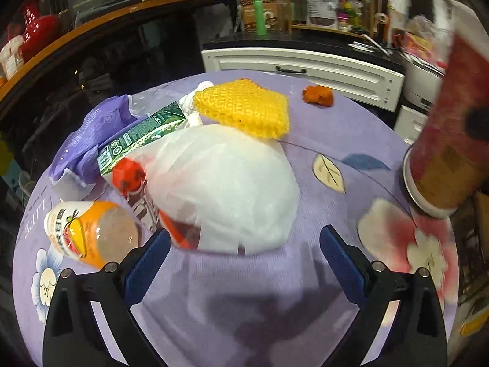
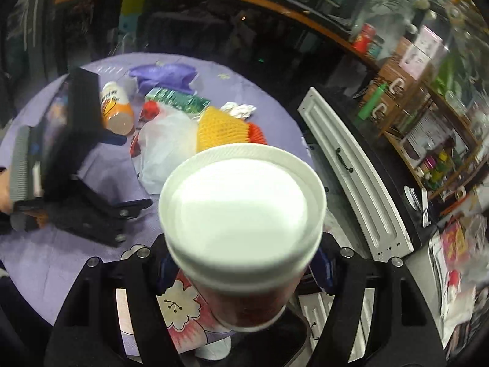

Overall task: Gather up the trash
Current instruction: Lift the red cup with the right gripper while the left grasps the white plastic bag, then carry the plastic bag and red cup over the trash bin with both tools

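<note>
A red paper cup with a white lid (image 2: pixel 241 208) hangs above the table edge, and my right gripper (image 2: pixel 244 270) is shut on its sides. The same cup (image 1: pixel 449 140) shows tilted at the right of the left wrist view. My left gripper (image 1: pixel 244 235) is open low over the purple floral tablecloth (image 1: pixel 244 299), its fingers on either side of the near end of a white plastic bag (image 1: pixel 226 183). An orange drink bottle (image 1: pixel 88 229) lies to the left. Behind it lie a green carton (image 1: pixel 143 131), a purple wrapper (image 1: pixel 91 140) and an orange scrap (image 1: pixel 318 95).
A yellow knitted mat (image 1: pixel 247 107) and crumpled white paper (image 2: pixel 240 108) lie behind the bag. A white drawer front (image 1: pixel 305 70) stands past the table's far edge. Cluttered shelves (image 2: pixel 428 107) and a wood-edged counter (image 1: pixel 91 27) ring the table.
</note>
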Motion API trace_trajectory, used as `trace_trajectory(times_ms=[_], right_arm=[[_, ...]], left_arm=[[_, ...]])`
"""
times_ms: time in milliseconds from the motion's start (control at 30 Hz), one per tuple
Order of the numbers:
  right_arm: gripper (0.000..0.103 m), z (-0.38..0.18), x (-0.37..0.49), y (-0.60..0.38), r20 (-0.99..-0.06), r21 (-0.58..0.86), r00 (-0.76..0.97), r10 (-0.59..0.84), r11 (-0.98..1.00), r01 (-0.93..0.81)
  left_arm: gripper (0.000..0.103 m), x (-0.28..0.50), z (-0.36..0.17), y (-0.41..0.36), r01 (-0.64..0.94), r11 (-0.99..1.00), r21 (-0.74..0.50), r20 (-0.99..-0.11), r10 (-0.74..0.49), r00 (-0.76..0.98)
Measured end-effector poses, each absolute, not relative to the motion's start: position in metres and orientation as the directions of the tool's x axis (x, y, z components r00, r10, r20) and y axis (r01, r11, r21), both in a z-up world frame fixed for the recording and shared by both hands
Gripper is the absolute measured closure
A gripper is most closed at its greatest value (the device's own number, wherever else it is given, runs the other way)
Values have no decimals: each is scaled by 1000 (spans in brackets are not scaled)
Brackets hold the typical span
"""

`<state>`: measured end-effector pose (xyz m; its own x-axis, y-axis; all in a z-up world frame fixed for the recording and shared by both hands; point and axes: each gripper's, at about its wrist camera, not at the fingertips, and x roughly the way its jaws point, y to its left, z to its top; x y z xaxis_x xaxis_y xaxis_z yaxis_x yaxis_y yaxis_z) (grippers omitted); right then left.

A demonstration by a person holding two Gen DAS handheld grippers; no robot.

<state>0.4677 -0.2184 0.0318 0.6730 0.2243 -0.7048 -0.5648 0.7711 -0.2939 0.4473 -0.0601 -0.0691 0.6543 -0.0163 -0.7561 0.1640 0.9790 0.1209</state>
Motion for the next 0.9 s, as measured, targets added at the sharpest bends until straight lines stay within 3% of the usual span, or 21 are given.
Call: trace_trajectory(times_ms=[67,233,333,433,900], right_arm=[[34,36,463,-228,-686,-271,688,236,795,-543],[34,43,449,-245,-641,-210,716,276,834,-510],[34,41,442,-253,-622,-195,734,273,854,-482],[34,42,431,-262,-589,-176,758,280,871,-459],[34,38,361,-293,-494,-97,827,269,928,-360]], left_arm=[[18,460,-71,-60,124,985,117,-768,10,641],[69,470,-81,-47,70,997,41,-803,-8,596],[91,459,-80,-43,64,998,11,-795,-30,606],[96,444,-75,-44,83,996,-16,-776,-64,628],[97,320,-7,-36,196,958,-207,-592,-282,755]])
